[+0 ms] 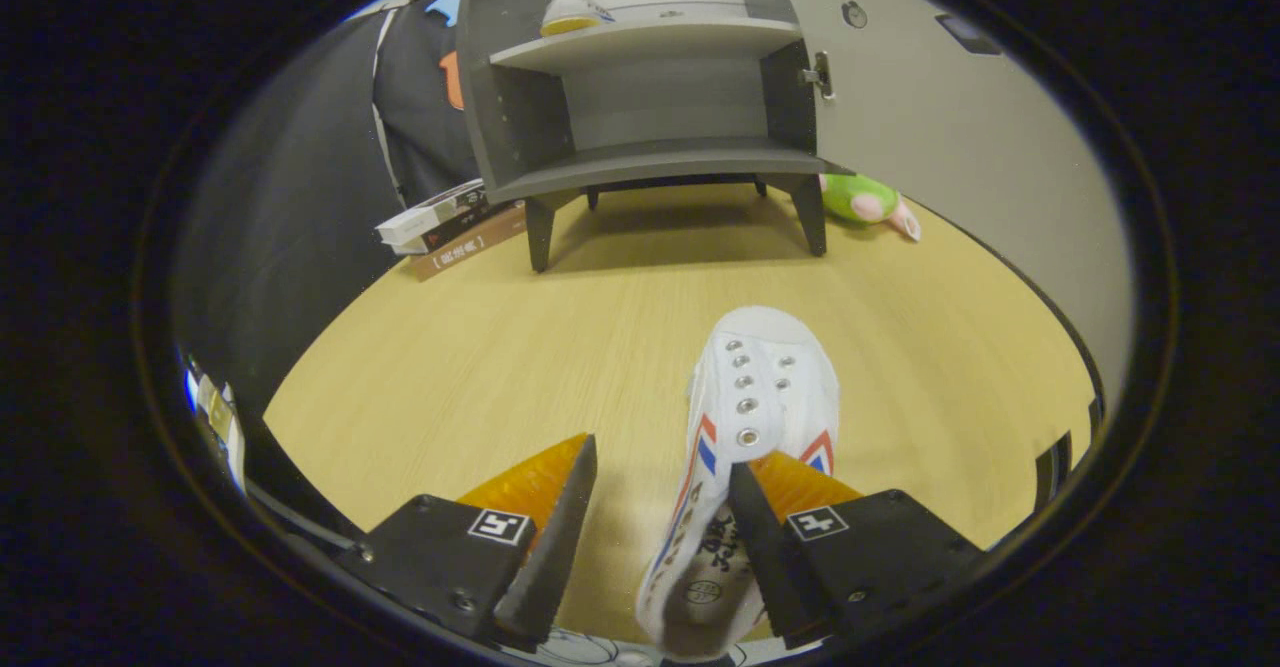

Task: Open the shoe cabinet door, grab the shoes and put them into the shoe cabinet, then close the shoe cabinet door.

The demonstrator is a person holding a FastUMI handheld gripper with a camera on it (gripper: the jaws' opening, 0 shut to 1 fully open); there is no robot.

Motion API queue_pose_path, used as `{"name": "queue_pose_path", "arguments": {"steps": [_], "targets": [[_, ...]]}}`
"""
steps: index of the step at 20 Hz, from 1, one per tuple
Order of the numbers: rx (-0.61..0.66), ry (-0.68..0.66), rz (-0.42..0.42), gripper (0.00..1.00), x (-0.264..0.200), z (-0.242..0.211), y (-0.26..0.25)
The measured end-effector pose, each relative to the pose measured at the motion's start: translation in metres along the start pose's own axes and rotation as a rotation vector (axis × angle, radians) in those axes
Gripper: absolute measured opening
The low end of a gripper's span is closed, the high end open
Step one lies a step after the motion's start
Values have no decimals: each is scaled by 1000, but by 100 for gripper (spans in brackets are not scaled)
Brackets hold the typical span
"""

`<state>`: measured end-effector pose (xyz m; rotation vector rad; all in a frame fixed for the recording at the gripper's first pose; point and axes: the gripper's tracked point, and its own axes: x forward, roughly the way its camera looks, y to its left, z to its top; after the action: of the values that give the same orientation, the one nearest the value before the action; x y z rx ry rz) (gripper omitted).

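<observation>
At the far left, beyond the claw, we note a stack of books [450, 227] lying on the desk [450, 367] just beside the cabinet's left leg. They play no part in the task.

Next we come to the shoe cabinet [650, 97], standing on short legs at the far side of the desk, well apart from the claw. Its door [960, 147] is swung wide to the right, so we judge the first step, opening, as done. On the upper shelf we see one shoe [572, 15] already in place; the lower shelf carries nothing that we can make out.

Nearer to us, the claw [662, 482] is released: its two fingers stand apart with a clear gap. A second white shoe [745, 447] lies on the desk, its toe pointing toward the cabinet. Its heel end rests between the fingers, close against the right finger [755, 537], while the left finger [560, 527] stands apart from it. We cannot tell whether the right finger actually touches the shoe. No grasp is made.

At the right, a green soft toy [865, 199] lies by the cabinet's right leg, under the open door.

Our judgement: the task stands roughly midway. Remaining work: clench on this shoe, carry it into the cabinet, release it, then close the door.
</observation>
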<state>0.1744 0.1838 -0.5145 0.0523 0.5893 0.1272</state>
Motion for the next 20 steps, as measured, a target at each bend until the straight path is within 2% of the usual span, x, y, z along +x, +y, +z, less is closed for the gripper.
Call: {"name": "queue_pose_path", "arguments": {"steps": [3, 6, 8, 9, 11, 13, 15, 20], "targets": [[-32, -20, -84, 79, 6, 1, -3], [4, -30, -137, 79, 11, 4, -3], [32, -37, -160, 76, 13, 5, -11], [51, -42, -173, 69, 11, 7, -16], [88, -40, -178, 43, 10, 9, -23], [55, -8, -175, 16, 5, 9, -22], [1, -23, -195, 11, -3, 23, -28], [15, -88, -206, 11, -33, 66, -38]]}}
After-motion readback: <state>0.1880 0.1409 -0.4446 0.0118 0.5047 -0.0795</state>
